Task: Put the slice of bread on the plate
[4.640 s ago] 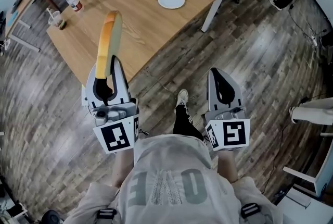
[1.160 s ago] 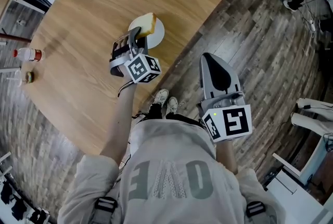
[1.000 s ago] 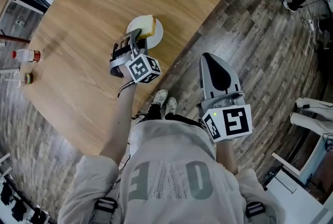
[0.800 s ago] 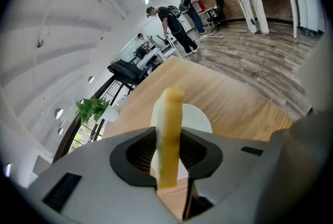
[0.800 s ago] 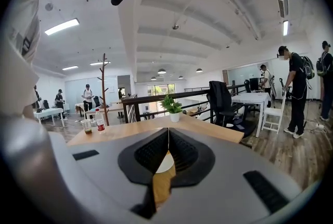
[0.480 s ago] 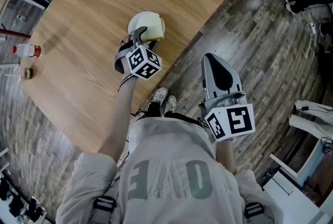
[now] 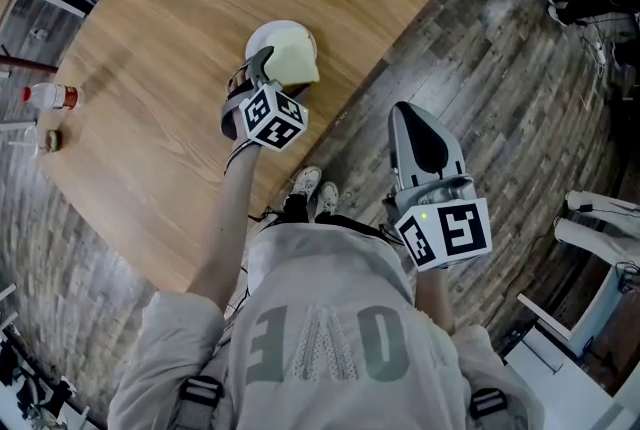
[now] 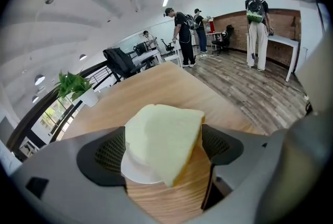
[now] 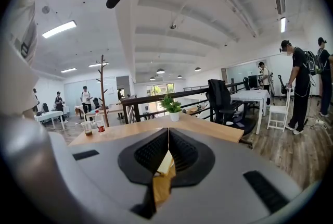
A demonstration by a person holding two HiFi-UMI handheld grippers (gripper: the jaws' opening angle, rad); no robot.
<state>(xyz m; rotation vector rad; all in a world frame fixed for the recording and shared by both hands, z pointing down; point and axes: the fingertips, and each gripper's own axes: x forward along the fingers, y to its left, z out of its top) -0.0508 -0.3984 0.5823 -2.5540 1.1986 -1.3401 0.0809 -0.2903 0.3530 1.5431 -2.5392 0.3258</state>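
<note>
Though clamped a second ago, slice of bread (image 7: 290, 66) flat on plate (image 7: 268, 31) by table's (image 7: 150, 118) near edge, left gripper (image 8: 165, 151) opening off it, right gripper (image 9: 167, 152) closed, empty.

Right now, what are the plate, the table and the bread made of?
The plate looks smooth and glossy white, probably ceramic, maybe plastic. The table shows pale grain lines, so wood or wood-look laminate. The bread is soft, matte, pale crumb with a golden crust edge.
</note>
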